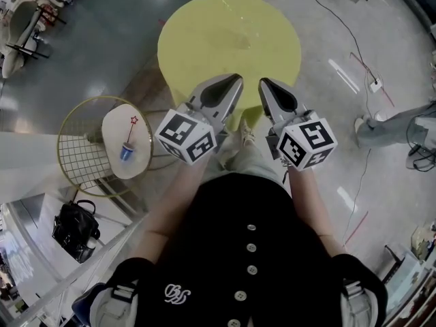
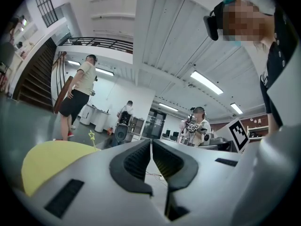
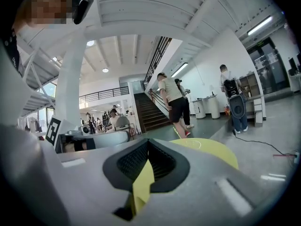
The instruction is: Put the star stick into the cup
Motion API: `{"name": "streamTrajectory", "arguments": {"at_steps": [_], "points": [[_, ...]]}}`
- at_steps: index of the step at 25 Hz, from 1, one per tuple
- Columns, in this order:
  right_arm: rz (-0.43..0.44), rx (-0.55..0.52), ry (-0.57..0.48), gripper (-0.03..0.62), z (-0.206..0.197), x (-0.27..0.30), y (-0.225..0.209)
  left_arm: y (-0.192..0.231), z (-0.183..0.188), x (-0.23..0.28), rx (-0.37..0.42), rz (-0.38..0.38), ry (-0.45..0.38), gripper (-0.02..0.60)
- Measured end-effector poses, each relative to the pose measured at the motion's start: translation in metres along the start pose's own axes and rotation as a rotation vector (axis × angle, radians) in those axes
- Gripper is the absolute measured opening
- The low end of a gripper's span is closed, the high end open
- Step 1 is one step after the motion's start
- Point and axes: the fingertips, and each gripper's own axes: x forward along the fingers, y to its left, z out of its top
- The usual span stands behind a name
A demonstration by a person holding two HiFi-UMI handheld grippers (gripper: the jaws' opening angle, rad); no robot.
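Note:
A thin red star stick [image 1: 132, 129] stands in a small blue cup [image 1: 127, 152] on a white side table [image 1: 116, 125] at my left. My left gripper [image 1: 235, 80] and right gripper [image 1: 266, 82] are held close to my body, side by side, pointing at a round yellow table [image 1: 204, 39]. Both are far from the cup. The left gripper [image 2: 151, 142] is shut with nothing between its pads. The right gripper [image 3: 148, 142] is also shut and empty. In the left gripper view a small yellowish star on a thin stick [image 2: 91, 135] shows above the yellow table [image 2: 51, 159].
A gold wire basket [image 1: 82, 155] surrounds the side table. A black bag [image 1: 75, 230] lies on the floor at lower left. Cables [image 1: 354, 53] run across the floor at the right, near a person's legs [image 1: 398, 129]. Other people stand farther off in the hall.

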Motion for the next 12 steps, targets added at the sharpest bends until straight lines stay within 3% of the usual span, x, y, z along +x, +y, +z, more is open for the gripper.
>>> {"name": "streamTrajectory", "arguments": {"at_steps": [12], "points": [[-0.011,-0.004,0.009,0.003,-0.0037,0.0025,0.0035,-0.0026,-0.0033,-0.0029,-0.015,-0.015,0.004,0.025]]}}
